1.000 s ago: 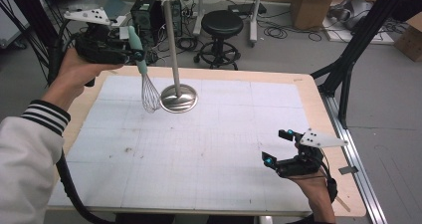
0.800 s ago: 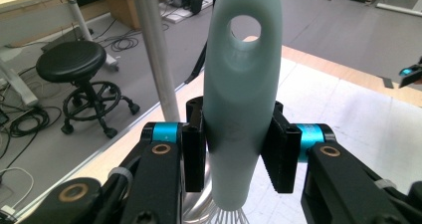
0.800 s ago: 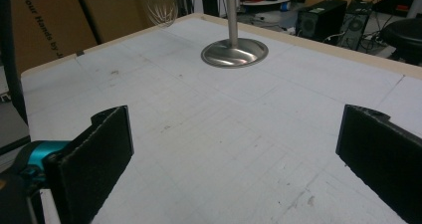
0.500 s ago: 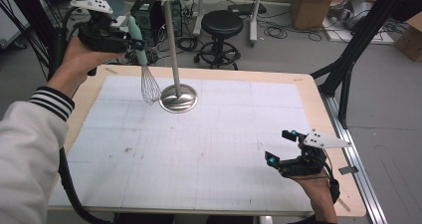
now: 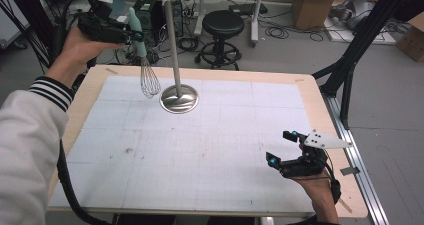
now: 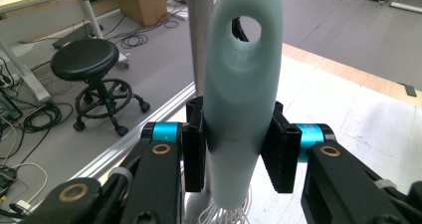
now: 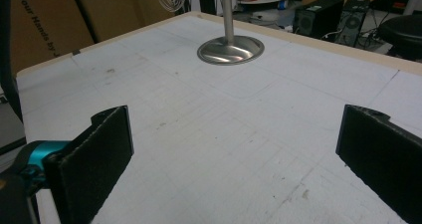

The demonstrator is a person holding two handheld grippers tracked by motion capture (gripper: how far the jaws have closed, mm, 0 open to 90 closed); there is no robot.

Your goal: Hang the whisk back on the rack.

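Workshop-type room here: grey floor, cables everywhere, cardboard boxes, and a wooden-edged table [image 5: 320, 92] covered by a white gridded mat [image 5: 210, 150] that's a bit scuffed and smudged.

Starting nearest, at about 4 o'clock on the table, the right gripper [image 5: 281, 147] sits low over the mat with its flat black jaws spread wide and nothing between them. In the right gripper view you just see mat between the ribbed pads. My guess is it's parked out of the way while the other hand does the work.

Further in, around 12 o'clock on the mat, there's a metal stand [image 5: 176, 60]: a shiny round domed base, a thin upright pole, and some kind of cap at the top that I can't make out well. Looks like polished steel.

Beyond that, up at 11 o'clock and off the surface, the left gripper [image 5: 134, 35] is clamped on a whisk [image 5: 145, 67] by its handle. The handle is pale mint, smooth, rounded plastic or silicone with a hanging hole at the end. The thin wire loops dangle straight down just beside the pole. I'd say it's carried upright and high so the hole can go over something at the top of the stand.

Way in the back there's a black stool [image 5: 220, 27] on castors.
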